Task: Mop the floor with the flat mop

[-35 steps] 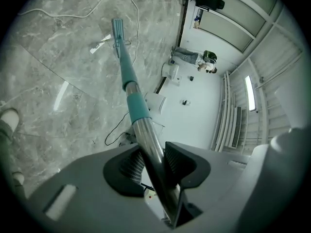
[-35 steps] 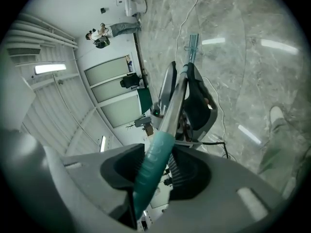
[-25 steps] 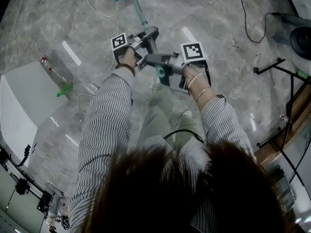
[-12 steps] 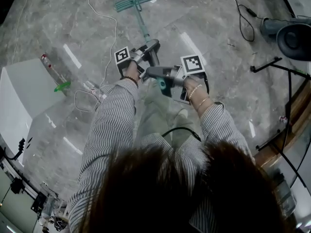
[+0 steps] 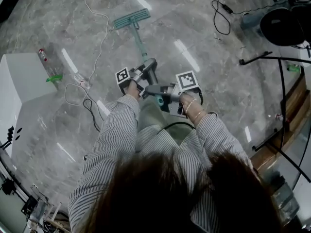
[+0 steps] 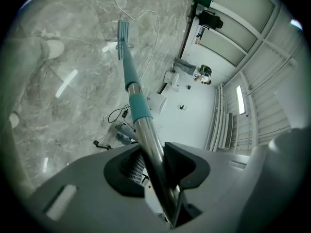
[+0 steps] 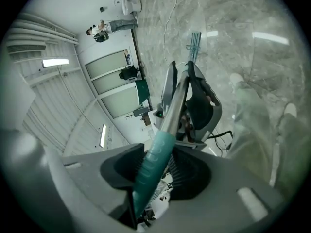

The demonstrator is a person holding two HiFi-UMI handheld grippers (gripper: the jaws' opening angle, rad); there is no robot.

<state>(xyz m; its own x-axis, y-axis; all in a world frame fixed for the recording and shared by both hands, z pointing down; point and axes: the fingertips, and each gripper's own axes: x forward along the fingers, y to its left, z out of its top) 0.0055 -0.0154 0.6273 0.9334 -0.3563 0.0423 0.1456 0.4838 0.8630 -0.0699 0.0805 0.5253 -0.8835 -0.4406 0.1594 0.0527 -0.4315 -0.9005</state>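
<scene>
The grey marble floor (image 5: 218,81) is glossy, with loose wires lying on it. The flat mop head (image 5: 131,19) rests on the floor at 12 o'clock from the person. The left gripper (image 6: 155,161) is closed tightly on the metal pole (image 6: 146,135), and the right gripper (image 7: 156,171) is closed on the teal grip (image 7: 153,164). A white cable (image 5: 104,37) runs near the head, at its 8 o'clock. I think a wide stroke to that side could catch and drag it. The smooth pole may also slide between the 2 jaws.
</scene>
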